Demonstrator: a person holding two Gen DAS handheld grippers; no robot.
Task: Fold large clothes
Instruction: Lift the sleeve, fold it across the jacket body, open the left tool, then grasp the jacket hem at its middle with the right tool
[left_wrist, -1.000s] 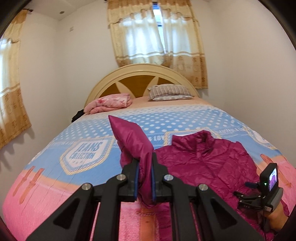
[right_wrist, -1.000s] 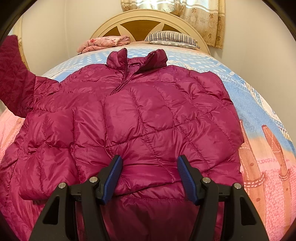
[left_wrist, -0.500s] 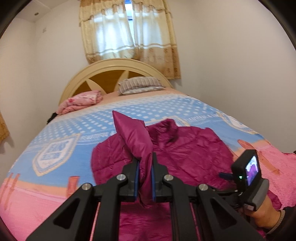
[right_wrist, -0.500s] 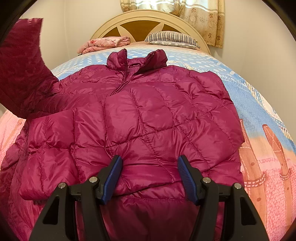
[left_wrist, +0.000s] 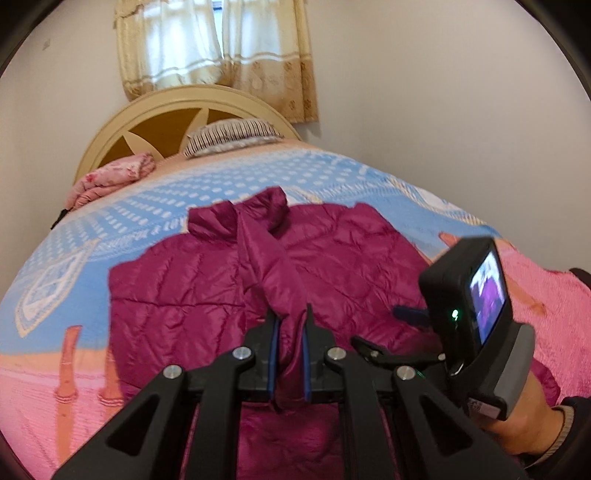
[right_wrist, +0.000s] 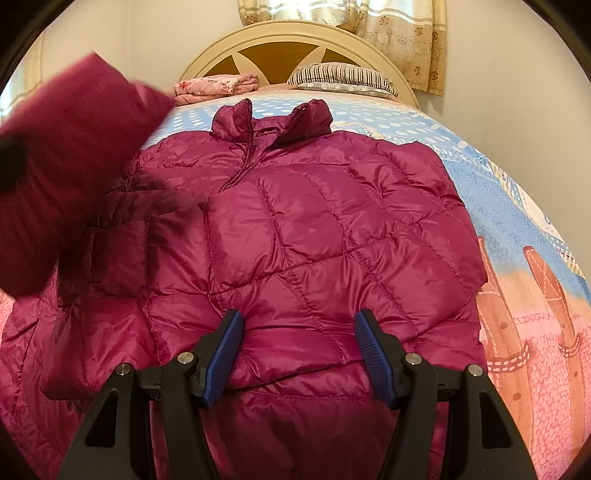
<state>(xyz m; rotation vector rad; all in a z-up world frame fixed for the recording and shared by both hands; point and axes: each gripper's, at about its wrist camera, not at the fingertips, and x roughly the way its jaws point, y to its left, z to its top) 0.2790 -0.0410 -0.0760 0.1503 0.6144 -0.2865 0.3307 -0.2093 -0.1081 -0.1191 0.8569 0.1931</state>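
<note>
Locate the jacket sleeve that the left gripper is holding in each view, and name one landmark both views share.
Left wrist view: the sleeve runs up the centre from the left gripper, which is shut on it, lying over the jacket.
Right wrist view: the sleeve is a blurred mass at the left edge, lifted above the jacket.
Shared landmark: the striped pillow against the headboard.
</note>
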